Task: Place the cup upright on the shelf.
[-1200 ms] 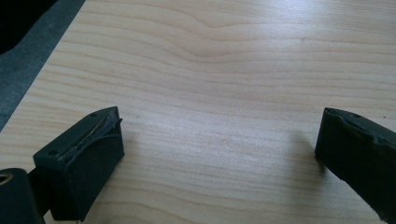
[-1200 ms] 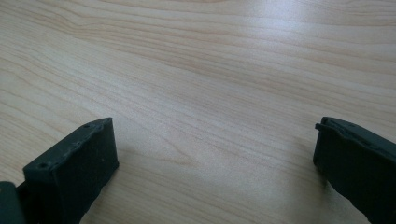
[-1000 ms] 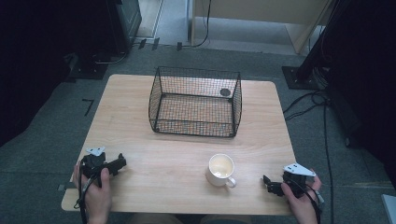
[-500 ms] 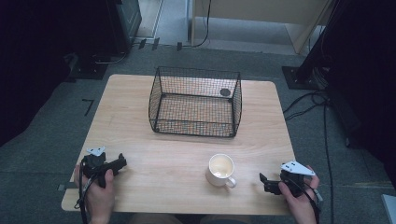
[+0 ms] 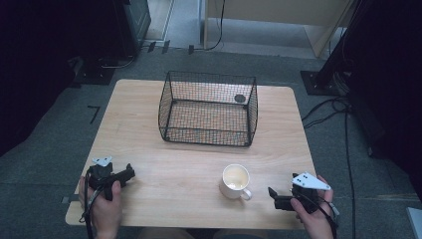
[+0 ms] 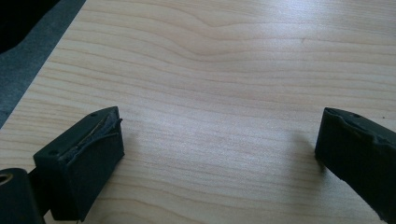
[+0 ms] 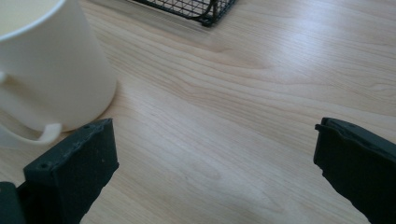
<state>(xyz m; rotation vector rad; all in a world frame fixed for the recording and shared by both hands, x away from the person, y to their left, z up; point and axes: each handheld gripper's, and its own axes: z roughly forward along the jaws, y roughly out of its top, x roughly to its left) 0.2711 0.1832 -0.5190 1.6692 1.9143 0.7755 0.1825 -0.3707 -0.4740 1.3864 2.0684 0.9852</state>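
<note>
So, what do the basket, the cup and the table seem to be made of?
The basket: thin black wire mesh, probably coated metal; the table shows through its walls.
The cup: smooth cream-white, with a faint sheen, likely glazed ceramic, though plastic cannot be excluded.
The table: light wood grain with a soft shine; whether solid wood or laminate, the look leaves open.

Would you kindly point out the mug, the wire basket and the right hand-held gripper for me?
mug (image 5: 235,178): high view, inside of the cup.
basket (image 5: 208,138): high view, near wall.
right hand-held gripper (image 5: 272,195): high view, between its jaw tips.
</note>
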